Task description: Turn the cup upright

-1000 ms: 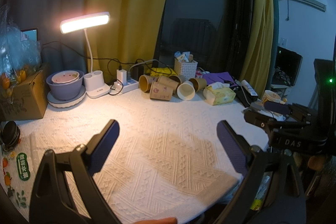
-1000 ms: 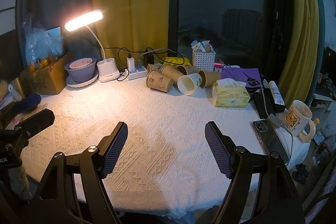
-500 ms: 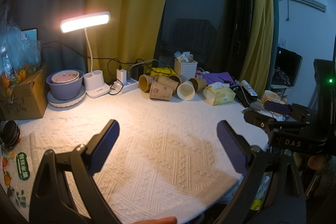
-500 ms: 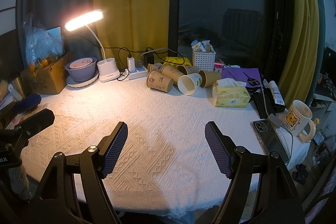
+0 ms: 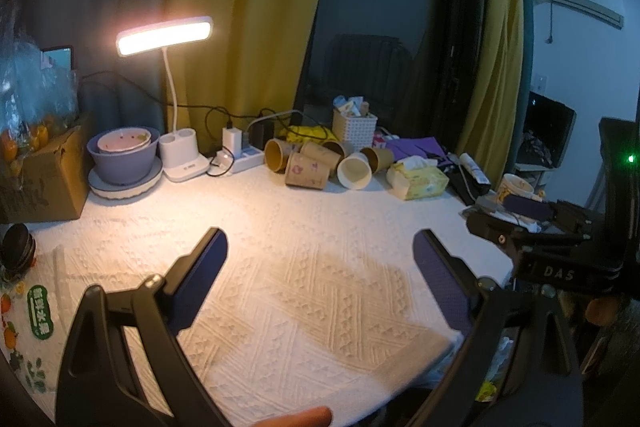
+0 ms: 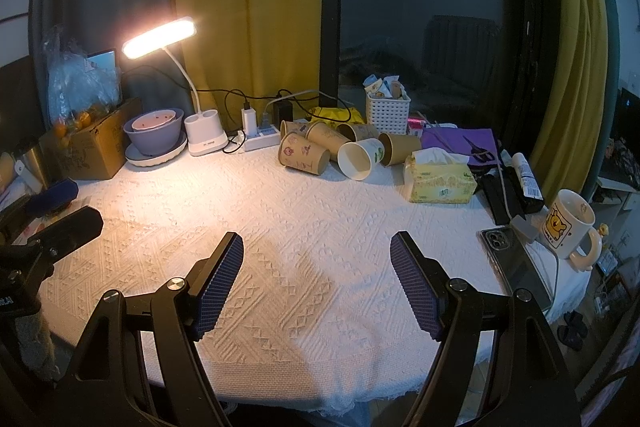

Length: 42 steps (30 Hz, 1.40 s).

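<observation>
Left gripper (image 5: 320,267): held above the near part of the cloth, jaws spread wide, nothing between them. The lower arms of the frame are cut off by the bottom edge of the left wrist view.

Right gripper (image 6: 316,275): likewise spread wide and empty, above the near edge of the cloth. In the left wrist view only part of its dark body is seen at the right edge.

Paper cups (image 6: 306,153): a cluster of brown printed cups lying on their sides at the far side of the table, just in front of the power strip (image 6: 262,139) and the white basket (image 6: 387,111). The rear cups are partly hidden by the front ones, so the count cannot be given with certainty.

White cup (image 6: 358,159): on its side among the brown cups, mouth turned toward the cameras; well apart from both grippers.

Tablecloth (image 6: 280,227): white, textured; its near edge is covered by the gripper frames.

Desk lamp (image 6: 160,37): lit; its glare washes out detail around the head.

Purple bowl (image 6: 154,133): on a white plate, left of the lamp base.

Cardboard box (image 6: 92,147): far left, partly cut off.

Tissue pack (image 6: 440,179): right of the cups.

Mug (image 6: 568,227): printed, at the right table edge, beside a phone (image 6: 512,263) partly covered by a cable.
</observation>
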Motion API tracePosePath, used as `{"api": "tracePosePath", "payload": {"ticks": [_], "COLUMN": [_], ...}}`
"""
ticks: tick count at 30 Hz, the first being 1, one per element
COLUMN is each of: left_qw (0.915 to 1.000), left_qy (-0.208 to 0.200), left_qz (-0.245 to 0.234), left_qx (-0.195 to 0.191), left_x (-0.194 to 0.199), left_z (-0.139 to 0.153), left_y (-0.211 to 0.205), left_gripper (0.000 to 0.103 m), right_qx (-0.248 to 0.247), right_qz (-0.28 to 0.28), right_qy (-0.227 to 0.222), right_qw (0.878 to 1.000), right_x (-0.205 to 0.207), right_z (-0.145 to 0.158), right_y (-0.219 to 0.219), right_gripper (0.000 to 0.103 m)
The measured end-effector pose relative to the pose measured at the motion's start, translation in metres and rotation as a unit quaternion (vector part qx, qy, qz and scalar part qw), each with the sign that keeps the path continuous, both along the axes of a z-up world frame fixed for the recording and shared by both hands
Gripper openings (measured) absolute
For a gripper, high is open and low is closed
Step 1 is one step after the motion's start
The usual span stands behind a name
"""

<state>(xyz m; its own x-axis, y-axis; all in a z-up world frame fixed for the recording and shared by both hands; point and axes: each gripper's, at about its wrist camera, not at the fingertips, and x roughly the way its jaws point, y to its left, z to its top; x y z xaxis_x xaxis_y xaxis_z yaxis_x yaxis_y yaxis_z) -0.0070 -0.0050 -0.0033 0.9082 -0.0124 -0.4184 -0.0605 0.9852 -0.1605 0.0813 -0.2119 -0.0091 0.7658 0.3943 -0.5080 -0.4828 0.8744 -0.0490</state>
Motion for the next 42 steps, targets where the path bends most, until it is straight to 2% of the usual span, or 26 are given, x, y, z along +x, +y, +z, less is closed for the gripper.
{"api": "tracePosePath", "payload": {"ticks": [29, 42], "left_qw": [0.9998, 0.9992], "left_qy": [0.008, 0.038], "left_qz": [0.013, 0.008], "left_qx": [0.013, 0.011], "left_x": [0.005, 0.027], "left_z": [-0.002, -0.019], "left_y": [0.004, 0.006], "left_gripper": [0.095, 0.095], "right_qx": [0.001, -0.006], "right_qz": [0.000, -0.010], "right_qy": [0.000, 0.015], "right_qw": [1.000, 1.000], "right_x": [0.003, 0.030], "right_z": [0.000, -0.010], "right_y": [-0.002, -0.002], "right_gripper": [0.079, 0.079]}}
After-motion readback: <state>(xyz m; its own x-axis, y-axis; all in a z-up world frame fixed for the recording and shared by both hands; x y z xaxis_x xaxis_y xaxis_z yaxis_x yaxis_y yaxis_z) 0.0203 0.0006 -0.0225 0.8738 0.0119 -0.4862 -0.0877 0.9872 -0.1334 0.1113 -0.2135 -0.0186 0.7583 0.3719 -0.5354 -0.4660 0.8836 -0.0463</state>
